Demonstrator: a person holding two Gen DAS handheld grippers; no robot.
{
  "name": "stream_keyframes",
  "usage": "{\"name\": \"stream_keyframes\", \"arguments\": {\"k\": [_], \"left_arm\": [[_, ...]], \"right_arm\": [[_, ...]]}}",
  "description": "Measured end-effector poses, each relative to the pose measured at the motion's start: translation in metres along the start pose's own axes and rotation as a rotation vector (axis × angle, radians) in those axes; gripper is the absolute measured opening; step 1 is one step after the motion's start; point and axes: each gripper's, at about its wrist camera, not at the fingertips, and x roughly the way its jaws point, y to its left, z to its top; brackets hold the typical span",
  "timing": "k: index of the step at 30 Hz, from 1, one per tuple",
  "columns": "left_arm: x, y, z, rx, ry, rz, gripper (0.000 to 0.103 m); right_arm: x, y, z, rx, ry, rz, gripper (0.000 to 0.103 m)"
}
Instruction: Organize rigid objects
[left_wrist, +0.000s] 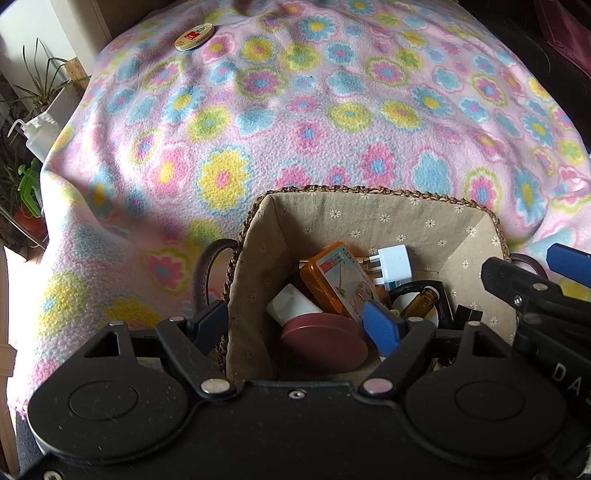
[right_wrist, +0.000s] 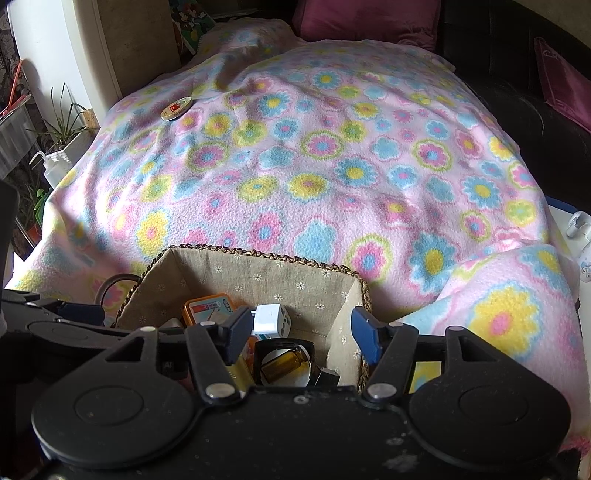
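Left wrist view: both grippers gape empty over the nearly packed basket (left_wrist: 369, 192).
Round tin (left_wrist: 194, 36) lies far across the bed; left gripper (left_wrist: 295, 325) and right gripper (right_wrist: 299, 332) risk colliding or tipping it.

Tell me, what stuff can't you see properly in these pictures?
- Round tin on the blanket: label too small to read, both views.
- Basket bottom: left view, the left tool covers its near part; the orange box and other things are piled on the rest.
- Amber bottle: right view, partly behind the right tool.
- Orange box print: blurred.
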Motion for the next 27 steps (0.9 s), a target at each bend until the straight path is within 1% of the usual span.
{"name": "stream_keyframes", "arguments": {"k": [11,14,16,19,27], "left_arm": [[0.0019,0.0001,-0.0013,-0.004,0.009,0.004,0.076],[0.0023,0.0008,-0.0007,-0.007,0.016,0.005,0.076],[0.0031,0.0012,-0.0003,-0.011,0.022,0.004,0.076],[0.0032,0.0009,-0.0003,-0.011,0.027,0.004,0.077],[0.0061,0.0019,0.0005,-0.014,0.056,0.005,0.077]], "right_arm": [[0.001,-0.001,-0.0008,0.006,0.007,-0.003,0.064],[0.0022,-0.0023,-0.0003,0.013,0.015,-0.009,0.069],[0.0029,-0.0036,0.0,0.023,0.022,-0.013,0.074],[0.0042,-0.0053,0.0005,0.036,0.037,-0.017,0.078],[0.008,-0.0077,0.001,0.055,0.069,-0.028,0.085]]}}
